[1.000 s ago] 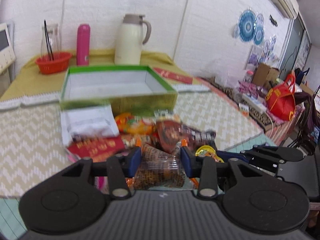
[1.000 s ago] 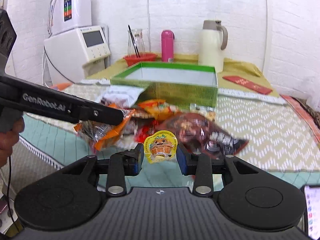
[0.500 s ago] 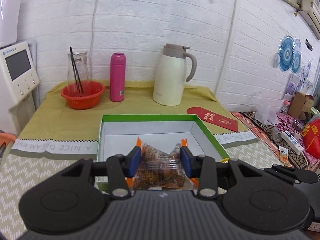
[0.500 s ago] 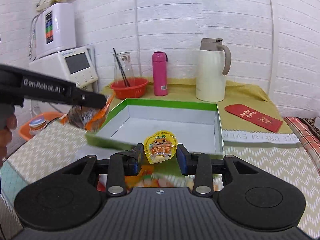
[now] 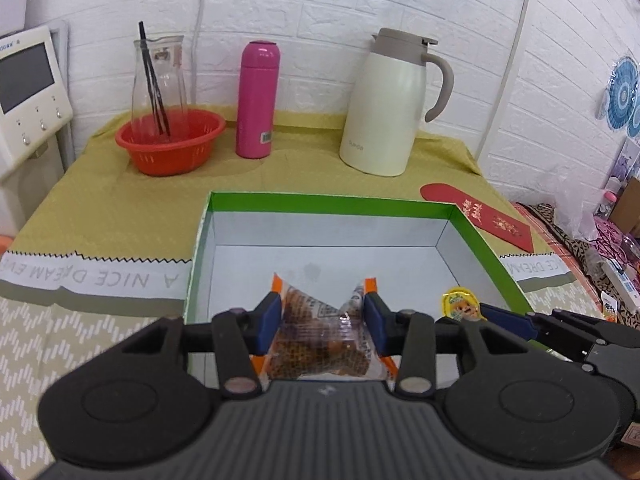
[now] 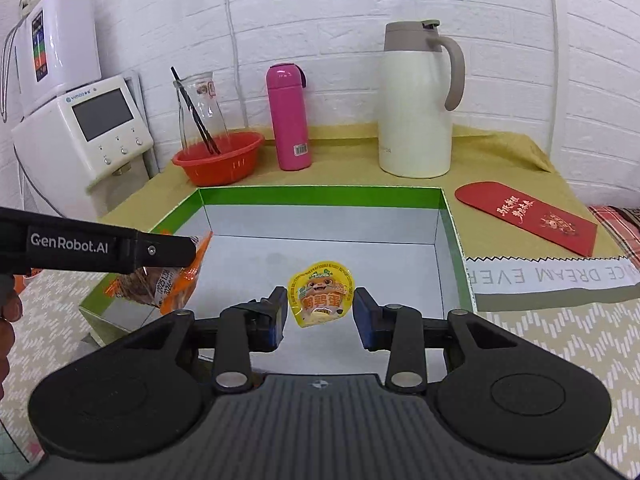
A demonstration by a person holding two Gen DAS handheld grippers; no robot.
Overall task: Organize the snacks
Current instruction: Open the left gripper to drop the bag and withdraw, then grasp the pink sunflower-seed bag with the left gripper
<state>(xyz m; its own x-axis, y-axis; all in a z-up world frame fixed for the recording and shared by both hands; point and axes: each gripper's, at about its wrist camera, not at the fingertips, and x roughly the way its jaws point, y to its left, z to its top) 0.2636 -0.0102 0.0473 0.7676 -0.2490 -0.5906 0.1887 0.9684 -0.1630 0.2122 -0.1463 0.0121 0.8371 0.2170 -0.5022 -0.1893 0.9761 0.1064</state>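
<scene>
The green-rimmed open box [image 5: 320, 200] with a white, bare floor lies right ahead. My left gripper [image 5: 322, 318] hangs over its near left part with a clear orange-edged snack packet [image 5: 320, 332] pinched between its blue pads; its jaws are opening. In the right wrist view this packet [image 6: 176, 280] hangs under the left gripper's fingers [image 6: 160, 250] at the box's left wall. My right gripper [image 6: 321, 316] is shut on a small yellow cartoon-printed packet [image 6: 322, 298], held above the floor of the box [image 6: 320, 191]. The same yellow packet [image 5: 460, 304] shows at the right of the left wrist view.
Behind the box, on the olive cloth, stand a cream thermos jug [image 5: 388, 108], a pink bottle [image 5: 256, 100] and a red basket [image 5: 170, 142] holding a glass carafe. A red envelope [image 6: 528, 216] lies at the right. A white appliance [image 6: 84, 136] stands at the left.
Both grippers carried their packets forward from the snack pile to over the box. The pile has dropped out of sight. The left jaws have spread slightly.
</scene>
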